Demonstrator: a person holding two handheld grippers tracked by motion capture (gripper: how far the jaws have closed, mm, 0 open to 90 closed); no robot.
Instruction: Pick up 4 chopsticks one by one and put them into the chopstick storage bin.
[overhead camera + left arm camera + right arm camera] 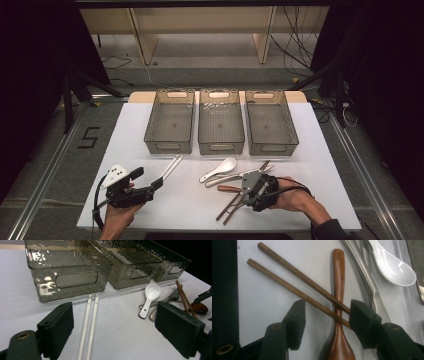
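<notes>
My left gripper (155, 184) rests near the table's front left. It is open, and a pair of white chopsticks (171, 166) (91, 315) lies lengthwise in the gap of the left gripper (112, 327). On the right, my right gripper (243, 196) (327, 322) is lowered over a pile of cutlery. It is open and straddles a pair of brown wooden chopsticks (287, 265) (227, 209) crossing a wooden spoon (338, 290). The right pad (362, 325) sits at the chopsticks; the left pad (295, 322) stands apart from them.
Three translucent grey bins (168, 146) (221, 146) (272, 147) stand side by side at the back. A white ceramic spoon (220, 169) (150, 296) (394, 267) and metal cutlery (235, 177) (362, 267) lie in front of the middle bin.
</notes>
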